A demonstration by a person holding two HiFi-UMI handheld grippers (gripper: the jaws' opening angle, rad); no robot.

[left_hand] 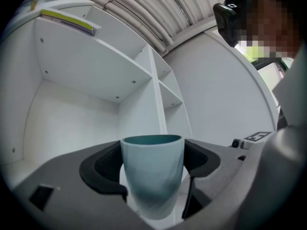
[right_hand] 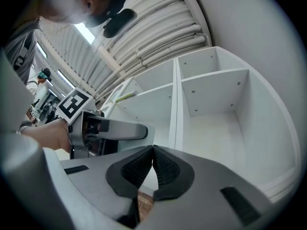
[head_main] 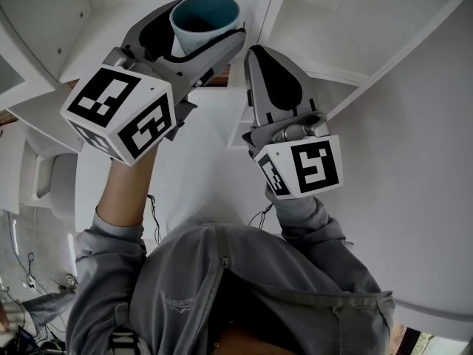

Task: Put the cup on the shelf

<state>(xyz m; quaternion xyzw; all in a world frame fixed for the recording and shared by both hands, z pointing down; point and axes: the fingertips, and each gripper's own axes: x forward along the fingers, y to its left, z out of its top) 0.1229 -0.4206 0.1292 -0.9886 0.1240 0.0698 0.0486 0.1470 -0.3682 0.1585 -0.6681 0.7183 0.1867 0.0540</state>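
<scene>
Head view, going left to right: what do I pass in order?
From the left: left gripper's marker cube → teal cup, held between that gripper's jaws → right gripper's marker cube. The white shelf spans the whole width, so it is left out.

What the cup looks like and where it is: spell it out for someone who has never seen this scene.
Find the white shelf with its open compartments. In front of it the left claw grips the cup between its black pads, upright, mouth up. It is the only pale teal thing among white and grey; the right claw beside it is shut on nothing.
</scene>
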